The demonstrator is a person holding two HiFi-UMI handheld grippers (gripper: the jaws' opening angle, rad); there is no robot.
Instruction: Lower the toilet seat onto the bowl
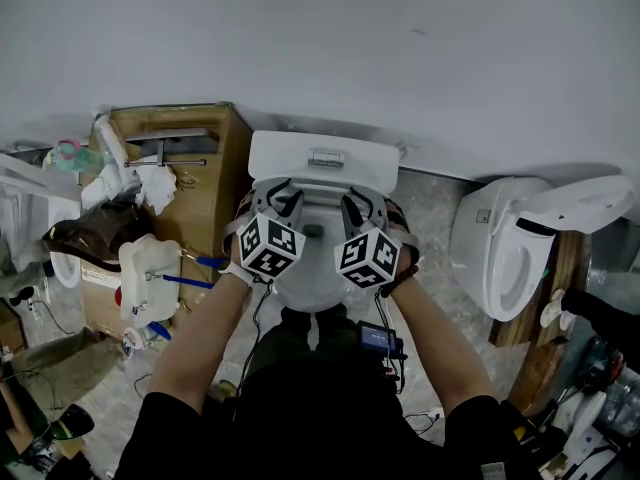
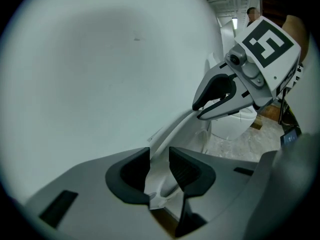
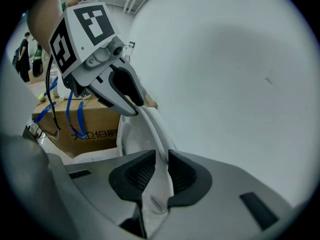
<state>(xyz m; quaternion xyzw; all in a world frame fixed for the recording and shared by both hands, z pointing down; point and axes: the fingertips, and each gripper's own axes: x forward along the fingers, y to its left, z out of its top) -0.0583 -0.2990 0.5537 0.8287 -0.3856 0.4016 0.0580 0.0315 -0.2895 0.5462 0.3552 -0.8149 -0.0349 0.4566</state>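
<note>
The white toilet seat stands upright against the tank, above the bowl. My left gripper holds the seat's left side and my right gripper its right side. In the left gripper view the seat's rim runs up between the dark pads of the left gripper, which is shut on it; the right gripper shows further along the rim. In the right gripper view the rim fills the gap of the right gripper, with the left gripper beyond.
A cardboard box with blue straps and loose clutter stands left of the toilet. A second white toilet with its lid raised sits at the right by a wooden pallet. A plain white wall runs close behind the tank.
</note>
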